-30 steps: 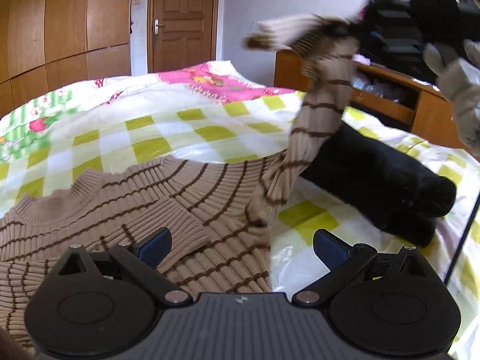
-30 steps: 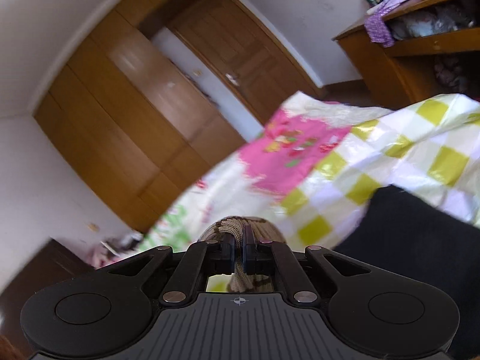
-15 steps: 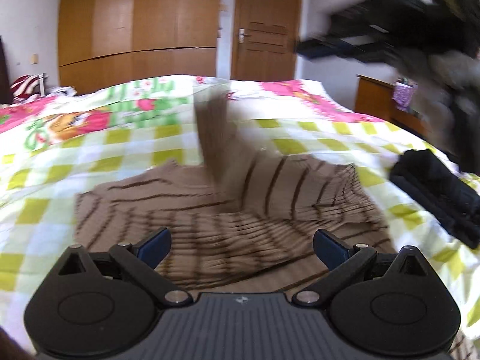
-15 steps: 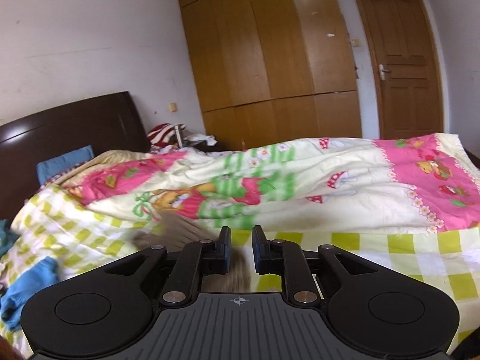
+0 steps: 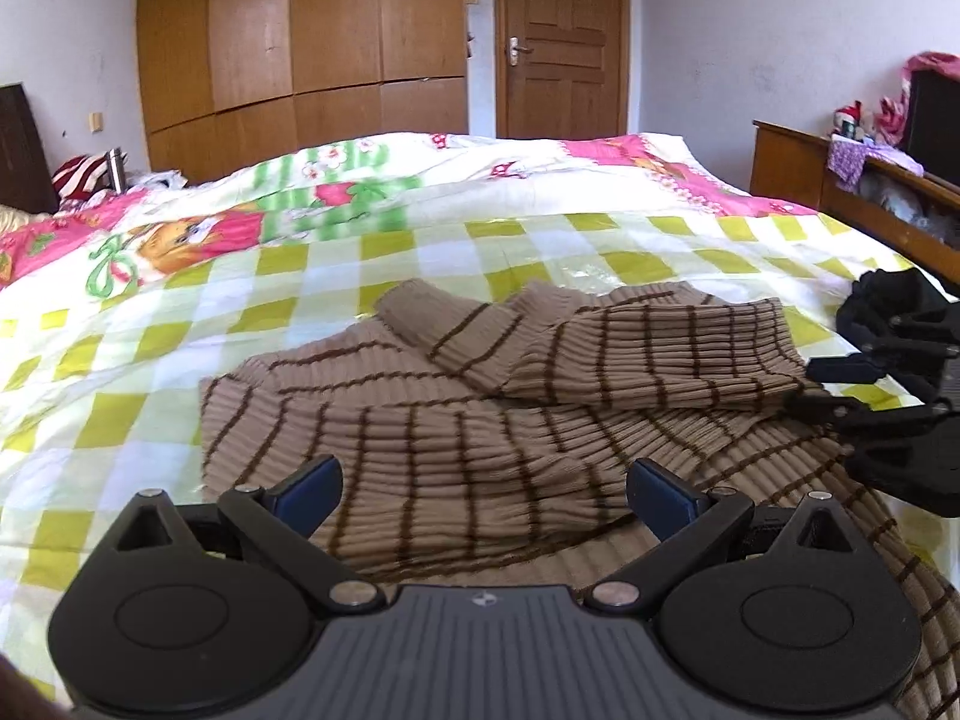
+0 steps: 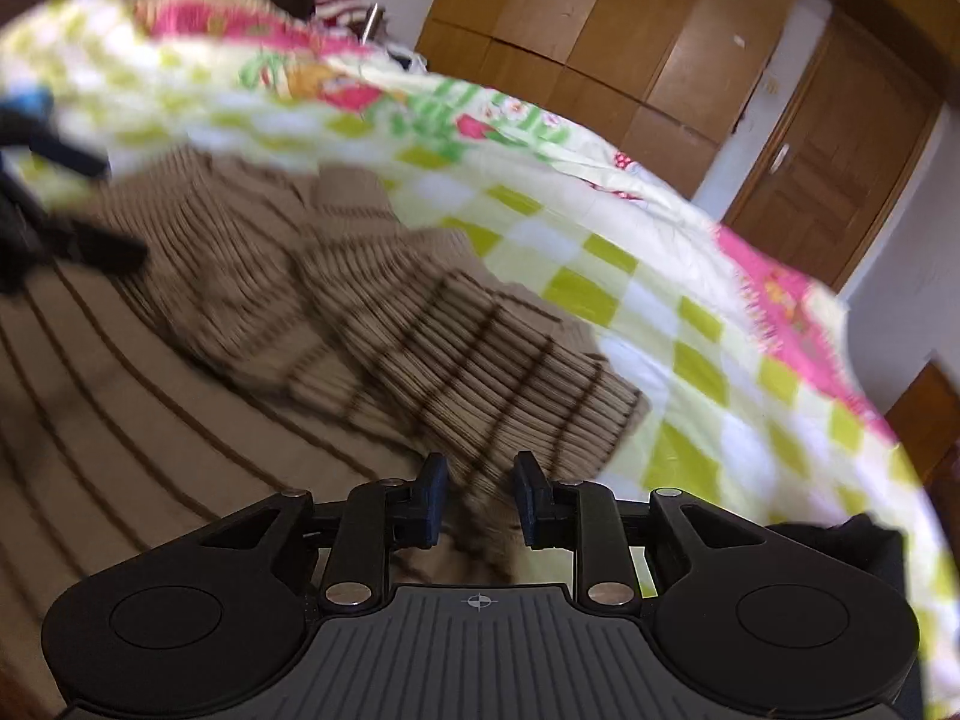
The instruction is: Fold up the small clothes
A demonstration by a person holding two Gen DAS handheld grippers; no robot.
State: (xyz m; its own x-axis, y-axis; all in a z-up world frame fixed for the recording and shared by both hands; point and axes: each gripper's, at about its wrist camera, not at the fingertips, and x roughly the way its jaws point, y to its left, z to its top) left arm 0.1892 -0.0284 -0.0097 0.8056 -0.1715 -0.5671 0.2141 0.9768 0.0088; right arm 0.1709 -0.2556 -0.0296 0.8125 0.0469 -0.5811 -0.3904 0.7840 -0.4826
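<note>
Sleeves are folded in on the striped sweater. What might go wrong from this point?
1. The right gripper is part open with the sleeve end between its fingers; pulling away could snag the knit and drag the fold open.
2. The two sleeve cuffs overlap loosely and unevenly on the sweater, so the next fold may come out lopsided.
3. The left gripper hangs open over the sweater body; a low sweep might bunch it up.

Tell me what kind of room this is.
A home bedroom, most likely: a bed under a checked cover, a wooden wardrobe along the far wall and a door beside it. A striped sweater lies on the bed.
</note>
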